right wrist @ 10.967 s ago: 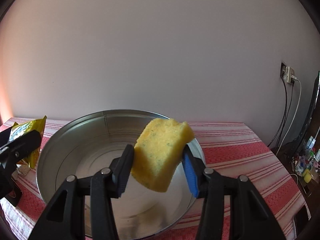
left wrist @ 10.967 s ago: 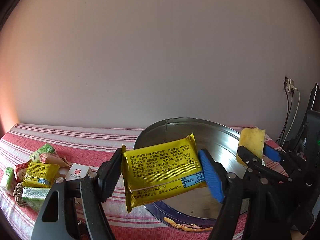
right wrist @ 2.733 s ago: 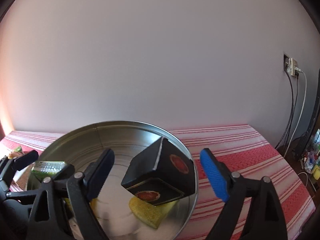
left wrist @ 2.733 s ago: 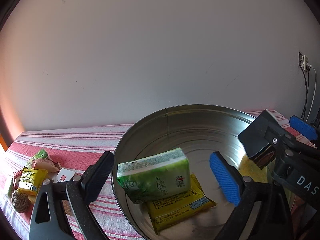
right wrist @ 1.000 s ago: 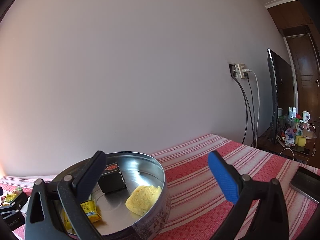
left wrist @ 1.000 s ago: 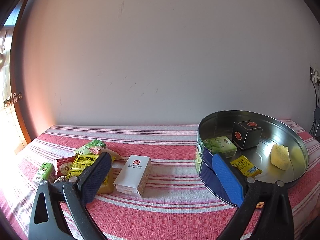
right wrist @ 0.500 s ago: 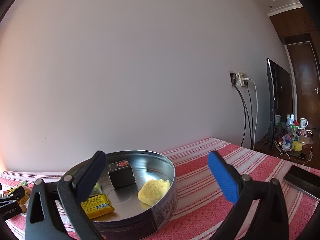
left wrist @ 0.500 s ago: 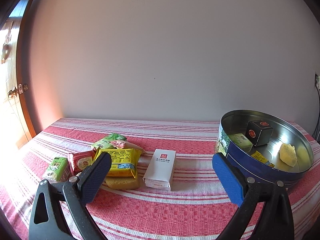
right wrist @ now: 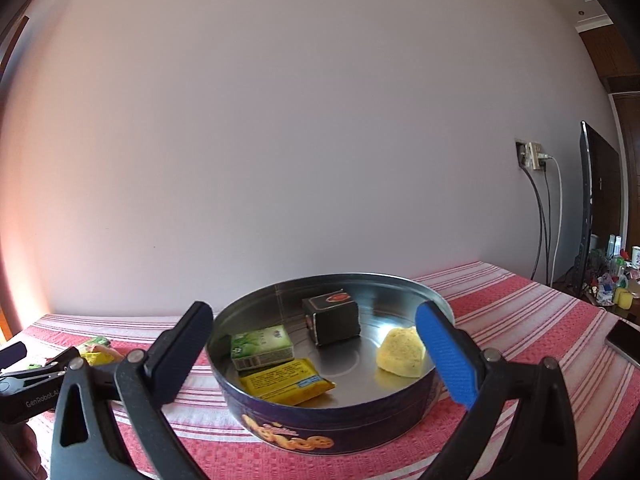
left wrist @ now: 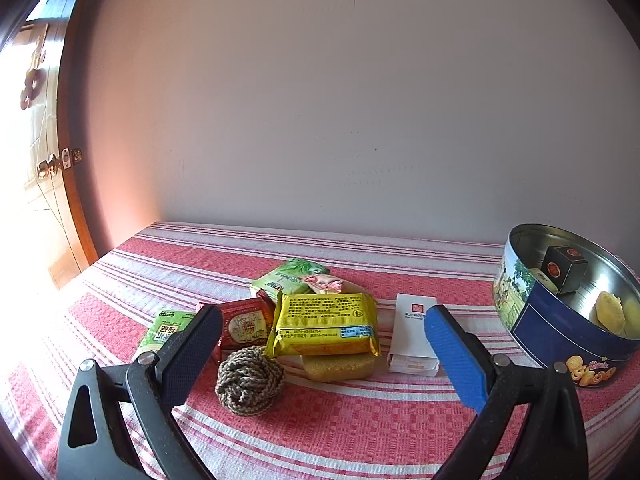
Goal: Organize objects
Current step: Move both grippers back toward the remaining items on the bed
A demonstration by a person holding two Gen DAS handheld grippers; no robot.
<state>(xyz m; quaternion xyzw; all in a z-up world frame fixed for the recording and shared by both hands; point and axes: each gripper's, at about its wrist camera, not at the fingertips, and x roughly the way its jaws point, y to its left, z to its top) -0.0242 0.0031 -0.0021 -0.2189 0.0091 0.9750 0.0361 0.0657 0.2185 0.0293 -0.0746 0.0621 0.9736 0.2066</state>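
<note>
Two grippers, both spread wide and carrying nothing. Left gripper (left wrist: pixel 320 354) faces the loose pile on the striped tablecloth (left wrist: pixel 360 432); right gripper (right wrist: pixel 316 352) faces the cookie tin (right wrist: pixel 332 424).

Nearest to the left gripper: rope ball (left wrist: pixel 249 381) at about 7 o'clock from its midpoint, just inside the dark finger. Straight ahead at 12 o'clock, between the jaws, the yellow packet (left wrist: pixel 325 323), lying on a sponge (left wrist: pixel 338 366), long axis crosswise to the fingers. At 3 o'clock, beside the blue finger, white box (left wrist: pixel 413 332), long axis pointing away. At 9–10 o'clock, red packet (left wrist: pixel 244 325) and small green packet (left wrist: pixel 166 330). Farther, at 12, green pouch (left wrist: pixel 289 276) with a pink wrapper (left wrist: pixel 323 282).

Tin holds four: yellow pack (right wrist: pixel 286 384), green box (right wrist: pixel 262 346), black cube (right wrist: pixel 331 315), yellow sponge (right wrist: pixel 401 352).

Judgement: pile is the left's reach; the crosswise packet would need a wrist turn, or a grip across its short side.
</note>
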